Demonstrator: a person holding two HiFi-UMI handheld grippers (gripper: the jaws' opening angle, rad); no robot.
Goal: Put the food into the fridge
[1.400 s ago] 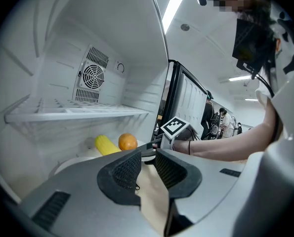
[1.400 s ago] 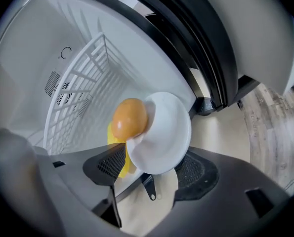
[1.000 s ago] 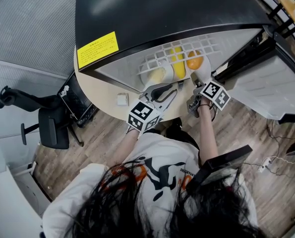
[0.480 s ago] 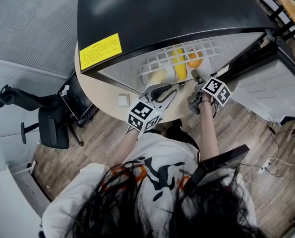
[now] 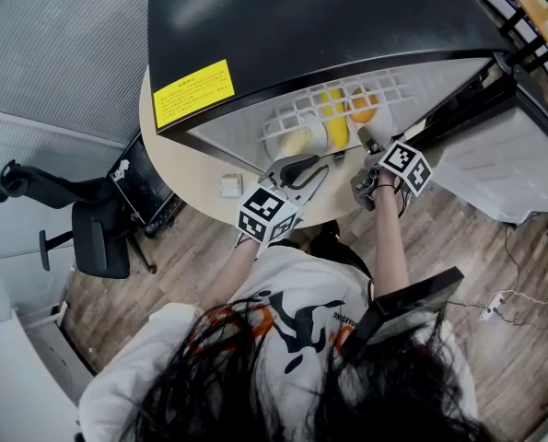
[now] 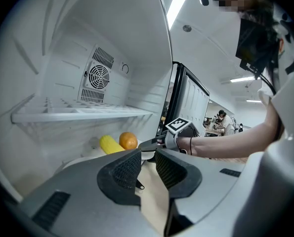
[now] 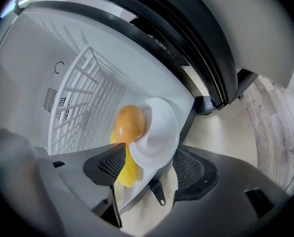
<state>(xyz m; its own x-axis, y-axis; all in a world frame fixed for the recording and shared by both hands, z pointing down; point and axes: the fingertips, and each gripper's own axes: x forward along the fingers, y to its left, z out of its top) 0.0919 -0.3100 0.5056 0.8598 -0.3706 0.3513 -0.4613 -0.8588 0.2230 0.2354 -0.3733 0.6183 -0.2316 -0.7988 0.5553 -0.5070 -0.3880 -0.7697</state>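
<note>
Inside the open fridge (image 5: 301, 26), a white plate (image 5: 281, 134) lies on the bottom under the wire shelf (image 5: 384, 88). On it are a yellow corn cob (image 5: 333, 118), an orange (image 5: 361, 107) and a pale yellow piece (image 5: 295, 142). My right gripper (image 5: 366, 140) is open just in front of the plate (image 7: 159, 132), with the orange (image 7: 128, 123) and corn (image 7: 126, 174) beyond its jaws. My left gripper (image 5: 333, 158) is shut and empty over the table edge, aimed at the corn (image 6: 109, 144) and orange (image 6: 128, 140).
The fridge stands on a round beige table (image 5: 195, 168) with a small white box (image 5: 227, 184) on it. The fridge door (image 5: 504, 164) hangs open at the right. An office chair (image 5: 85, 233) stands on the wooden floor at the left.
The right gripper has shifted slightly up and to the right at the fridge mouth. The left gripper and the food have stayed put.
</note>
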